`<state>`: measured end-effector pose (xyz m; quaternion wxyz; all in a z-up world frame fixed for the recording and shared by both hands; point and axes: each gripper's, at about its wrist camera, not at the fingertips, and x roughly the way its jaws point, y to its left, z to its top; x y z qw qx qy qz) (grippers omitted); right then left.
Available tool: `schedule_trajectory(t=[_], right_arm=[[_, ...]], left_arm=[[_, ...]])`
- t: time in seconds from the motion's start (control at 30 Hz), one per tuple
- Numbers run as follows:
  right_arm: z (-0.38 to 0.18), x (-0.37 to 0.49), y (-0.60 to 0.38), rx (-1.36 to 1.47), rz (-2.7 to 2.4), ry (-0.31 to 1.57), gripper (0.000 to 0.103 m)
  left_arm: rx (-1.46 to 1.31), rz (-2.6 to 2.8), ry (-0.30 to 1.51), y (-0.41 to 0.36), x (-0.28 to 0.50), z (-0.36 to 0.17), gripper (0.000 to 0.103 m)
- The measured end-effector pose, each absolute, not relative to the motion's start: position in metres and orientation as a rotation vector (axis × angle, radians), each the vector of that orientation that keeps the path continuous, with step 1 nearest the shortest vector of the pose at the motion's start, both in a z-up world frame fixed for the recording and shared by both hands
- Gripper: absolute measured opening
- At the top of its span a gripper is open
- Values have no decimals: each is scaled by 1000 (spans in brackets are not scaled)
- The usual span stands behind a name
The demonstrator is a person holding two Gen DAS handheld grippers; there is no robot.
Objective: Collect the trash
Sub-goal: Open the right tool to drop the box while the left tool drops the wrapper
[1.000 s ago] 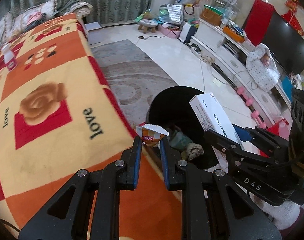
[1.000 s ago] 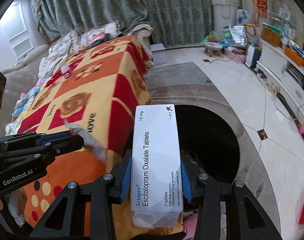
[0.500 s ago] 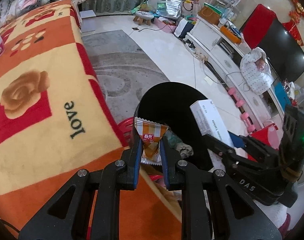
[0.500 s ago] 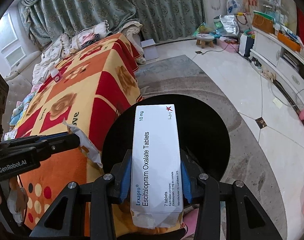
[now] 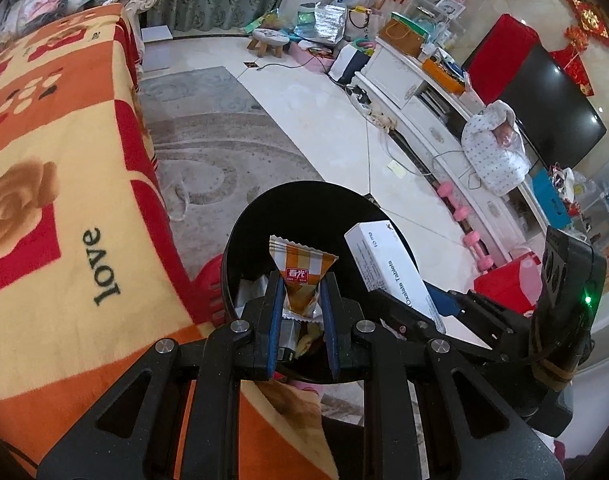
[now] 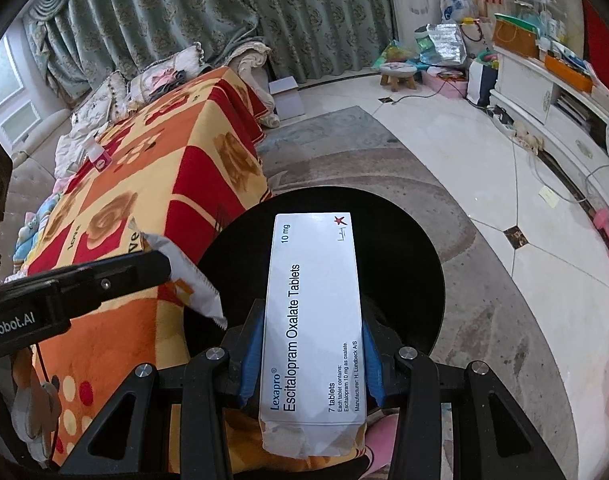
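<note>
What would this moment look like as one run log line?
left tool: shut on snack wrapper | right tool: shut on tablet box | both over black bin | nothing dropped yet

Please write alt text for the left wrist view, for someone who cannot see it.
The left gripper pinches an orange-and-white snack wrapper above an open black bin beside a patterned blanket. To its right, the right gripper holds a white tablet box over the same bin.

It was a home living room. Green curtains [image 6: 224, 12] hung behind a blanket-covered sofa [image 6: 152, 184]. A television [image 5: 552, 112] stood over a white cabinet [image 5: 416, 92], tiled floor [image 5: 324, 120] between.
</note>
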<state>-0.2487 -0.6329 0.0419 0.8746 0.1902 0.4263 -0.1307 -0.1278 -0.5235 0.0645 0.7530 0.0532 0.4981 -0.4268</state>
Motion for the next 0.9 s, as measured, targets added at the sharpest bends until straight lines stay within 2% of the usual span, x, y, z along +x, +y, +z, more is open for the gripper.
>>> schedule_trajectory(t=[0.37,0.57,0.73,0.9], right_arm=[[37,-245,-635,408,-278,898,42],[41,-245,-634,414,-284,887,45],[44,-252,-633,417,-298,871,45],[50,-259,-629,411,-320,851,46]], left_arm=[[134,-914,1093,-525,-124,57,16],[119,-931,1103,-523,-123,56,18],[71,-941,1094,-514,-119,57,43],[71,-921,1056,-504,-123,65,46]])
